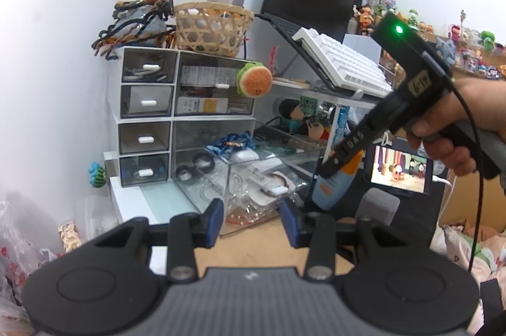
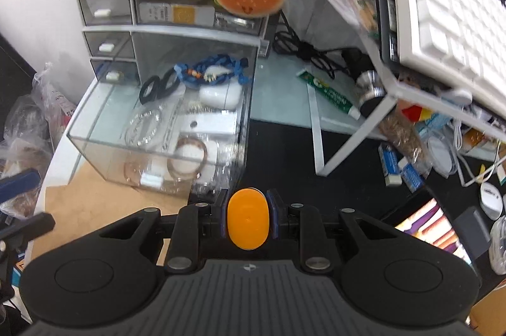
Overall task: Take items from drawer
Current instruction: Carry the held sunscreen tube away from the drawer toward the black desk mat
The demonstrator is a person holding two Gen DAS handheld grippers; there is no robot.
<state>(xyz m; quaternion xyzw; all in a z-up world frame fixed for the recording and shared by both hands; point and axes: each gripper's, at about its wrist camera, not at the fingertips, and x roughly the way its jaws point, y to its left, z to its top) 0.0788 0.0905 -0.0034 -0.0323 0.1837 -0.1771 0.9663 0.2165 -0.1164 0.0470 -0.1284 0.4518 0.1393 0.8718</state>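
A clear drawer (image 1: 221, 177) is pulled out of the white drawer unit (image 1: 145, 114) and holds black rings, a blue cord, a white case and packets. In the right wrist view the drawer (image 2: 95, 127) lies ahead and to the left. My right gripper (image 2: 248, 219) is shut on a blue tube with an orange cap (image 2: 248, 219); the left wrist view shows that tube (image 1: 332, 187) held right of the drawer. My left gripper (image 1: 251, 219) is open and empty, just in front of the drawer.
A burger plush (image 1: 254, 81) hangs on the drawer unit. A wicker basket (image 1: 212, 26) sits on top. A white keyboard (image 1: 344, 64) and laptop rest on a stand to the right. A tablet (image 1: 398, 174) plays below. Plastic bags (image 2: 25, 121) lie at the left.
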